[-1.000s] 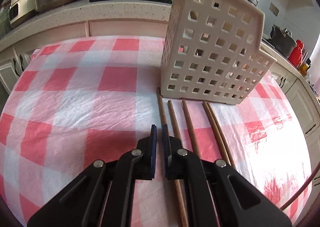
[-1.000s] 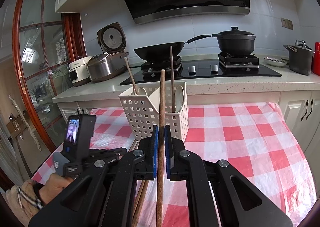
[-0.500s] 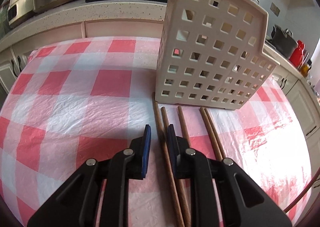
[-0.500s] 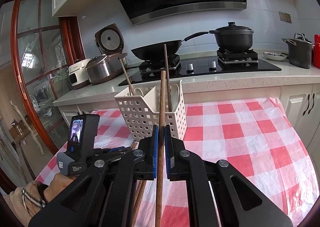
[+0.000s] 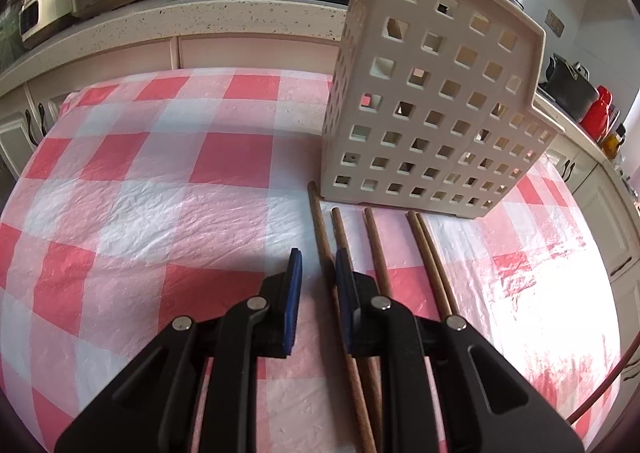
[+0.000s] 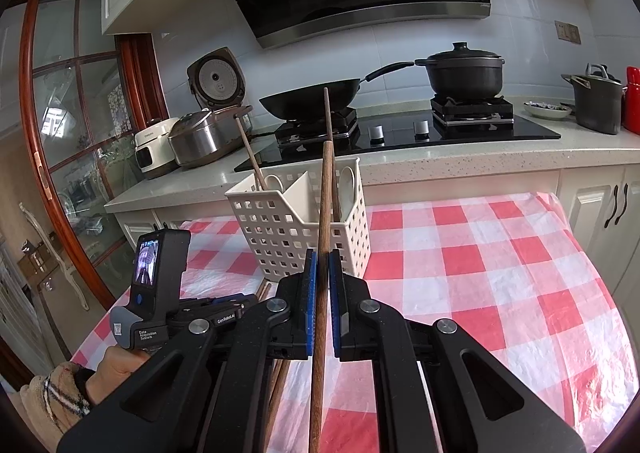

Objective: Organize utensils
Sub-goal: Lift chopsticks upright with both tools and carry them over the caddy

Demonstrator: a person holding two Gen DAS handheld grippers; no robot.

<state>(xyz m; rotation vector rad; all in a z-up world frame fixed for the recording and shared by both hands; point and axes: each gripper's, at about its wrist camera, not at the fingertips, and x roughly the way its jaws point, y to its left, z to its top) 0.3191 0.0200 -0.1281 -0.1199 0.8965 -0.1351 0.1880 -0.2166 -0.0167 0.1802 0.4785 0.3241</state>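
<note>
Several brown wooden chopsticks [image 5: 374, 245] lie side by side on the checked cloth in front of a white perforated basket [image 5: 432, 101]. My left gripper [image 5: 319, 253] hovers low over them, open by a narrow gap. The leftmost chopstick [image 5: 320, 221] runs between its blue pads, close to the right one. My right gripper [image 6: 323, 253] is shut on one chopstick [image 6: 326, 189], held off the table with its tip pointing up toward the basket [image 6: 280, 229]. The basket holds two upright chopsticks [image 6: 248, 149] and white spoons [image 6: 347, 181].
The table wears a red-and-white checked plastic cloth [image 5: 160, 181]. A person's hand [image 6: 116, 369] holds the left tool at lower left. Behind the table runs a counter [image 6: 480, 157] with a stove, wok, black pots and rice cookers.
The left gripper's jaws have parted from shut and now straddle the leftmost chopstick. The right gripper keeps its chopstick and has barely shifted.
</note>
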